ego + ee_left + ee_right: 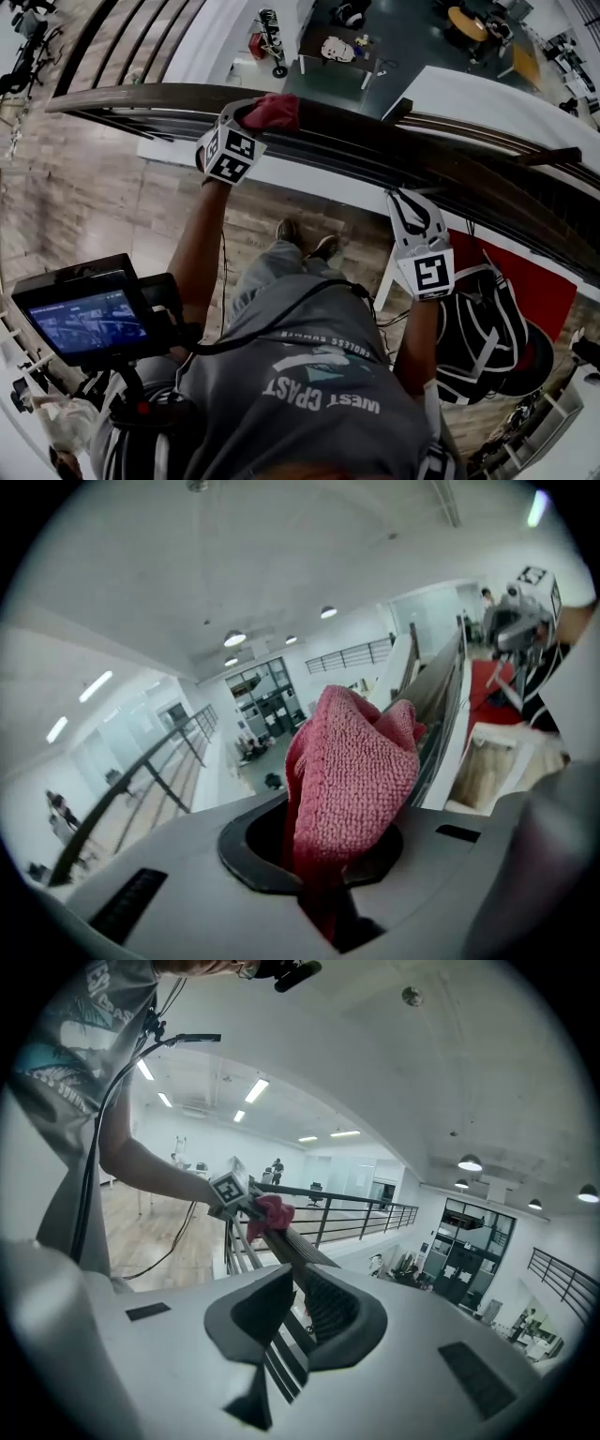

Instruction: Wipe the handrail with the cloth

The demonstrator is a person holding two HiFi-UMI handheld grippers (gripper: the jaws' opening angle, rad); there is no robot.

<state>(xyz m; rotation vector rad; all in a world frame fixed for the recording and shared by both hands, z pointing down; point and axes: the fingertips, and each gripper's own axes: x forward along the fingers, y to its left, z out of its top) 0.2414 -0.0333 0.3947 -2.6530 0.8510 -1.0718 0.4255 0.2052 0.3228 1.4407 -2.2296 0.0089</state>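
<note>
Left gripper (pixel 249 116) is clamped on the red cloth (pixel 352 771), with a bunched-up wad sticking out past its jaws.

Biggest thing here is the dark wooden handrail (pixel 356 129). It curves from the far left across to the right along a balcony edge, and you can see a lower floor way down past it.

Right gripper (pixel 300 1279) sits further right at that same rail, well apart from the left one. Its jaws are spread with nothing held, and the rail lines up with the gap between them. Can't tell if they actually touch the wood.

The cloth itself rests on top of the rail toward the left end, with the gripper coming at it from the near side.

Progress-wise, my guess is the wiping is under way but nowhere near finished. Cloth's on the rail, so the pickup and positioning part is done. The rail looks the same shade on both sides of the cloth, so no idea which stretch has been covered. The whole run between the two grippers, plus the bit off to the right, probably needs passes.
</note>
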